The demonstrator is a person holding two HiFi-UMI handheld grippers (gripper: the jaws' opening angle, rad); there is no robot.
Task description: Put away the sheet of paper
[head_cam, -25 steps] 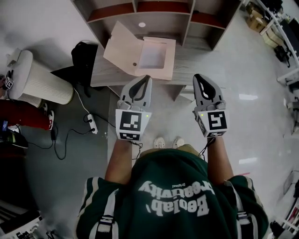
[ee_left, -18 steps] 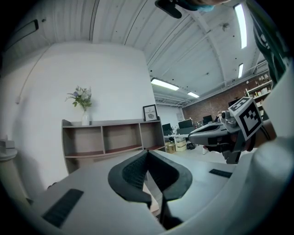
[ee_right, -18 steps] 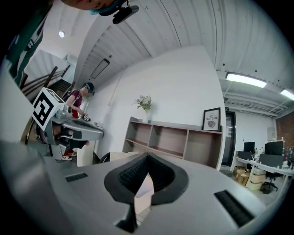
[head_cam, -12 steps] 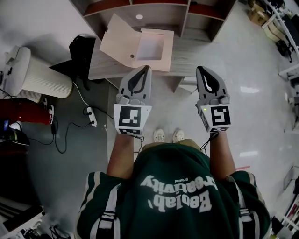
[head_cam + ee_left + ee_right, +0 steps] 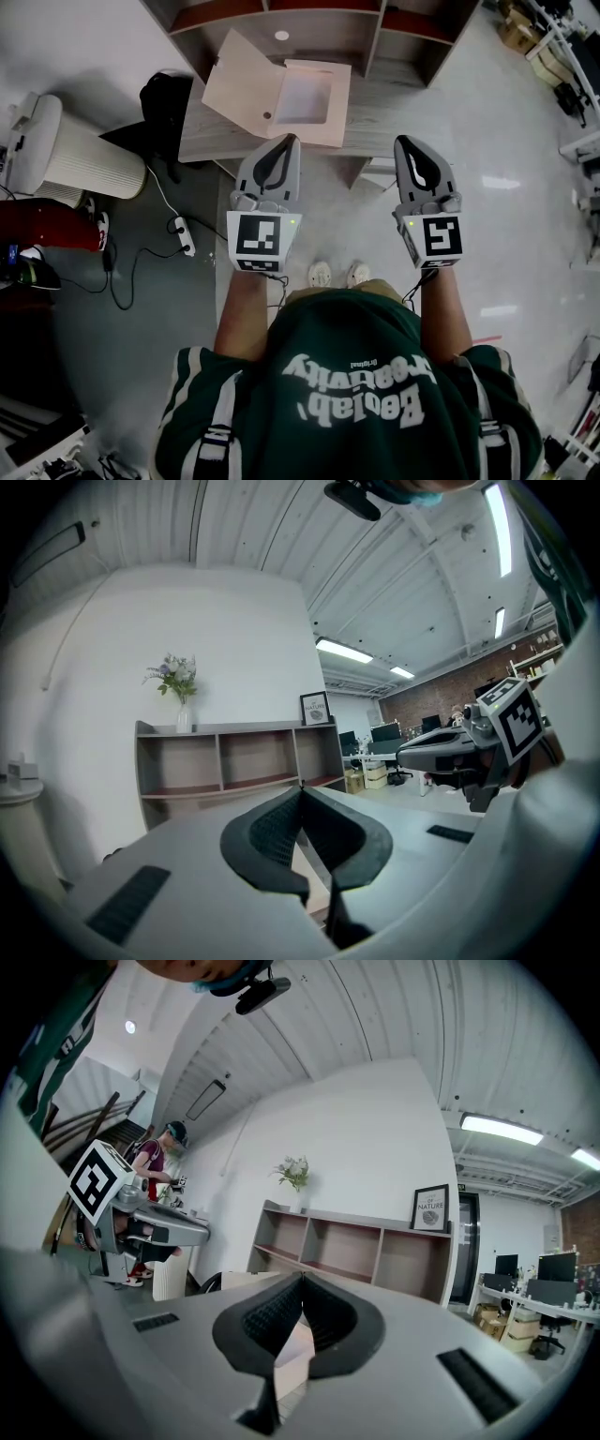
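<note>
- Left gripper (image 5: 292, 141): held in the air just short of the bench's near edge, tip pointing to 12 o'clock. Fingers (image 5: 267, 834) pressed together at the tips, nothing between them.
- Right gripper (image 5: 404, 141): level with the left one, at its 3 o'clock and well apart from it, tip also to 12 o'clock. Fingers (image 5: 270, 1316) closed together, empty.
- Bench (image 5: 394, 103): grey wood-grain top, at 12 o'clock of both grippers.
- Box (image 5: 246, 80): pale beige, flat, standing open on the bench. Lid swung out to the 9 o'clock side and tilted up; tray at 12 o'clock of the left gripper.
- Sheet of paper (image 5: 305, 97): white, lying flat inside the box's tray; neither gripper touches it.
- Shelf unit (image 5: 323, 37): open compartments with brown floors, behind the bench at 12 o'clock.
- Vase of flowers (image 5: 178, 682) and framed picture (image 5: 315, 708): standing on the shelf unit's top, vase toward its 9 o'clock end, picture toward its 3 o'clock end.
- White ribbed cylinder (image 5: 75, 164): on the floor at 9 o'clock of the bench.
- Black bag (image 5: 169, 108): between the cylinder and the bench, touching the bench's side.
- Power strip (image 5: 183, 248): on the floor with black cables, at 9 o'clock of the left gripper.
- Shoes (image 5: 337, 274): pale pair on the floor, between the two grippers' bases.
- Green shirt (image 5: 347, 394): white lettering, at 6 o'clock.
</note>
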